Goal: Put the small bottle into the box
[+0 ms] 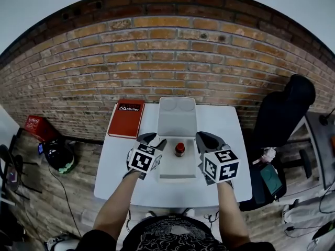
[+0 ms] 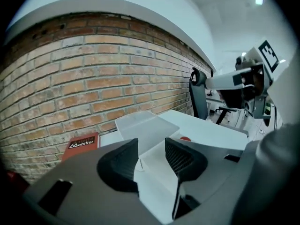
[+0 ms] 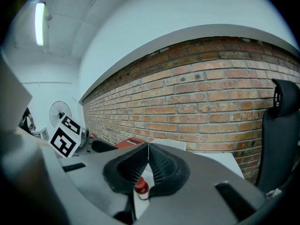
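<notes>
Small bottle (image 1: 179,149) stands upright in the box (image 1: 177,170), red cap up. Left gripper (image 1: 152,139) gapes astride the box's left wall. Right gripper (image 1: 203,138) is closed, empty.

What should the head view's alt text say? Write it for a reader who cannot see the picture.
A small red-capped bottle stands inside an open white box on a white table, the left gripper at the box's left wall and the right gripper at its right. A red book lies at the table's far left, before a brick wall.
</notes>
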`<state>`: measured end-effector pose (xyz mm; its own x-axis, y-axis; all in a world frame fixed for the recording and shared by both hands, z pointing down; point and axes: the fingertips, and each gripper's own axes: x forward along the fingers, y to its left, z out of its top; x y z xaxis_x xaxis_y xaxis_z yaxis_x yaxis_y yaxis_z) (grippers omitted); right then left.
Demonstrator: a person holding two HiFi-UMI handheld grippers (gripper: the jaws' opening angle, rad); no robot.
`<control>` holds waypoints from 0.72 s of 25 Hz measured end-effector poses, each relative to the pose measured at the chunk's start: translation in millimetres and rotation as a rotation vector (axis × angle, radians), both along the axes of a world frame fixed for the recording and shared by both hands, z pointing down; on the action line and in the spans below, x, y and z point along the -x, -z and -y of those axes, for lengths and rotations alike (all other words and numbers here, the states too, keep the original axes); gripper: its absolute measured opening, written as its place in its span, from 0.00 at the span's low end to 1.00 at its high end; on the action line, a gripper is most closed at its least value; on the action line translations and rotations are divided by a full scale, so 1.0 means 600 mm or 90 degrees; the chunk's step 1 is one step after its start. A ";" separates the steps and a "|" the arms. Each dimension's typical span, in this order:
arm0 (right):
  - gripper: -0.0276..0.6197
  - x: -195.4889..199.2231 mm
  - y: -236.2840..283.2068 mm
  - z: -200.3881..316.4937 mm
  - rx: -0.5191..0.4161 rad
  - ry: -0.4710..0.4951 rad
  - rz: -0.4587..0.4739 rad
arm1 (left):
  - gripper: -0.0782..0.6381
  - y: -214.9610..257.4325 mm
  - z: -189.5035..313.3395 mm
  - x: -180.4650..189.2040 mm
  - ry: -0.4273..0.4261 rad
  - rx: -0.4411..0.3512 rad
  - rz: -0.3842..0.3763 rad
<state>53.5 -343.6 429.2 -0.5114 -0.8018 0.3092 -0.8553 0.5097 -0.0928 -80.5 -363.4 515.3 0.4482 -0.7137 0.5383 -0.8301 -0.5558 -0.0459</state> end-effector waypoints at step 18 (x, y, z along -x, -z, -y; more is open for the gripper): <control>0.08 -0.015 0.052 0.008 -0.034 -0.015 0.017 | 0.28 0.218 -0.017 0.133 0.117 -0.175 -0.071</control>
